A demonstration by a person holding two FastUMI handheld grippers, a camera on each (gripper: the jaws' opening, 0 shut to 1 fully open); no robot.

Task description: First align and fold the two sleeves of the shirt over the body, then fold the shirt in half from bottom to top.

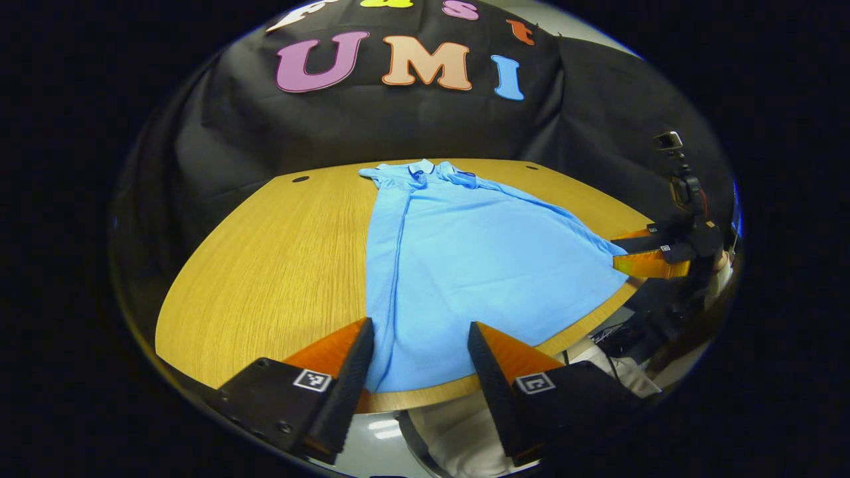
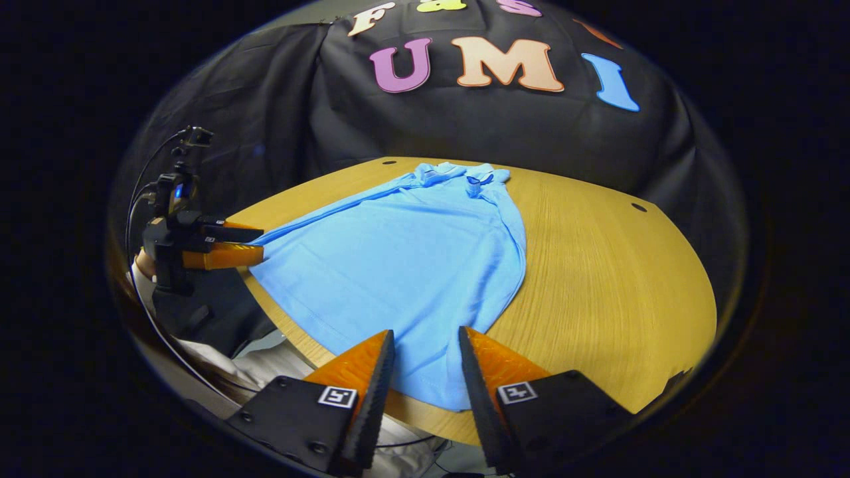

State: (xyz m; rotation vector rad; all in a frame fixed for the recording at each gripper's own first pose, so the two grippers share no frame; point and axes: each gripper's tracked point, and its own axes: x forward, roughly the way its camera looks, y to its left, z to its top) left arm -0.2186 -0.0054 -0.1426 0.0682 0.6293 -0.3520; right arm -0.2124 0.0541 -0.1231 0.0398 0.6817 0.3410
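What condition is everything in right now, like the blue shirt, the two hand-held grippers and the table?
Shirt: lying flat on the table, sleeves already folded in over the body, collar at the far end, not yet folded in half.
Left hand-held gripper: open, at one corner of the shirt's near hem.
Right hand-held gripper: open, at the other corner of the near hem.
Table: wooden, carrying the shirt.

Shirt [image 1: 478, 259]: soft knit cloth, matt, fine-textured, stitched hem along the near edge. Table [image 1: 265, 265]: wood or wood-look top, straight grain, smooth with a slight sheen. Gripper fingers [image 2: 372, 392]: hard plastic look, inner faces ribbed and matt. Booth wall [image 2: 465, 126]: matt, creased cloth.
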